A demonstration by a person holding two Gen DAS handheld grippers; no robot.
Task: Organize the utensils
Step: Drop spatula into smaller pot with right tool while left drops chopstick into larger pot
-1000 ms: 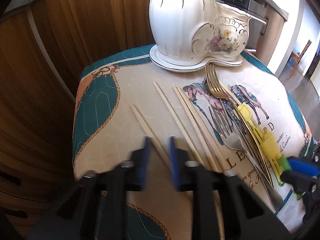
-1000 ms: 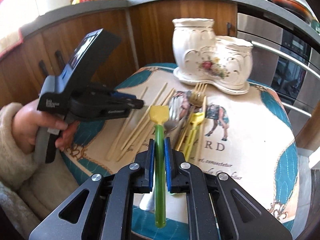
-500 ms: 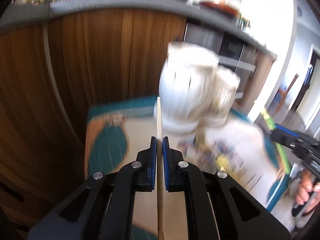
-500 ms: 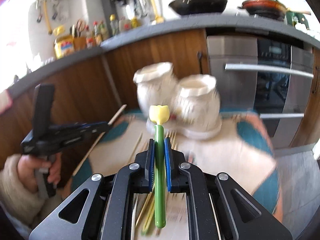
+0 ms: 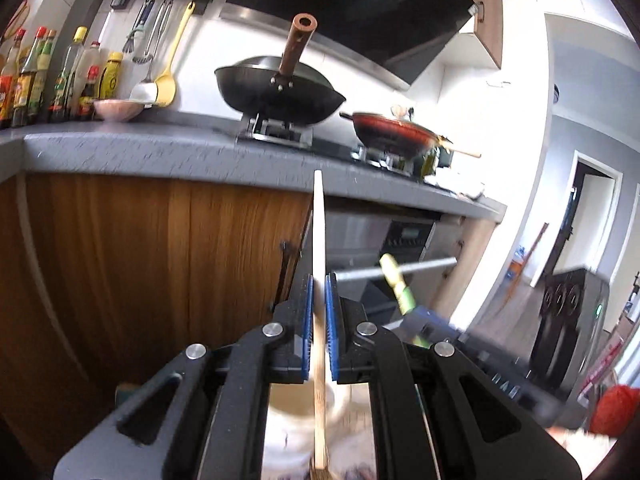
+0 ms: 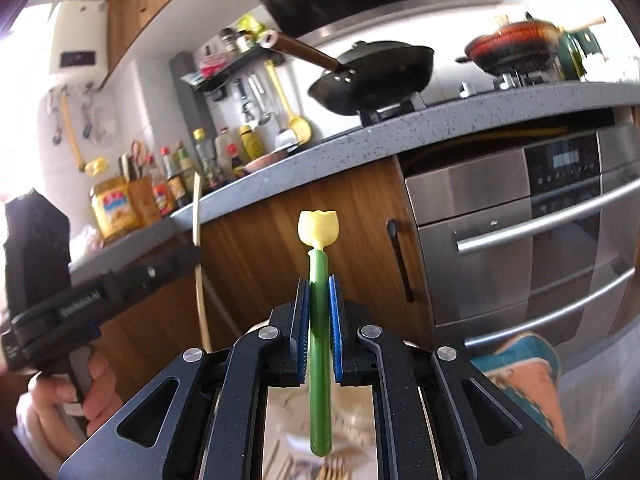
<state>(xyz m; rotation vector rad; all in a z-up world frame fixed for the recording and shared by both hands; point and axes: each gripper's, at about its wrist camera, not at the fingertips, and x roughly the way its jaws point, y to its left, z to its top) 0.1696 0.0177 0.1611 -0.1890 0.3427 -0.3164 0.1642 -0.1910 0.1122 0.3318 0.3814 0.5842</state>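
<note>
A: What's seen behind, biggest first?
B: Wood cabinet front [image 5: 160, 264] under a grey counter [image 5: 160, 152], steel oven [image 6: 520, 248] to the right. On the hob a black wok [image 5: 280, 96] w/ brown handle, a red pan [image 5: 392, 130] beside it. Sauce bottles [image 5: 40, 76] are lined up at the left end of the counter.
A: Left gripper?
B: The left gripper [image 5: 319, 312] is aimed at the cabinet. Jaws are clenched on a pale wooden chopstick [image 5: 319, 232]; it's held upright, tip up in front of the counter edge, lower end running down between the black arms. A white ceramic holder [image 5: 296, 420] is glimpsed below, blurred.
A: Right gripper?
B: The right gripper [image 6: 319, 320] is clamped on a green-handled utensil w/ yellow tulip-shaped end [image 6: 319, 264], yellow end up, green stem passing down btwn the pads. Its working end can't be made out.
A: Are the two near each other?
B: Yes. From the right wrist view the left gripper is seen at left, held by a hand [image 6: 92, 384], chopstick standing up. A patterned teal cloth [image 6: 528, 364] is seen lower right.
</note>
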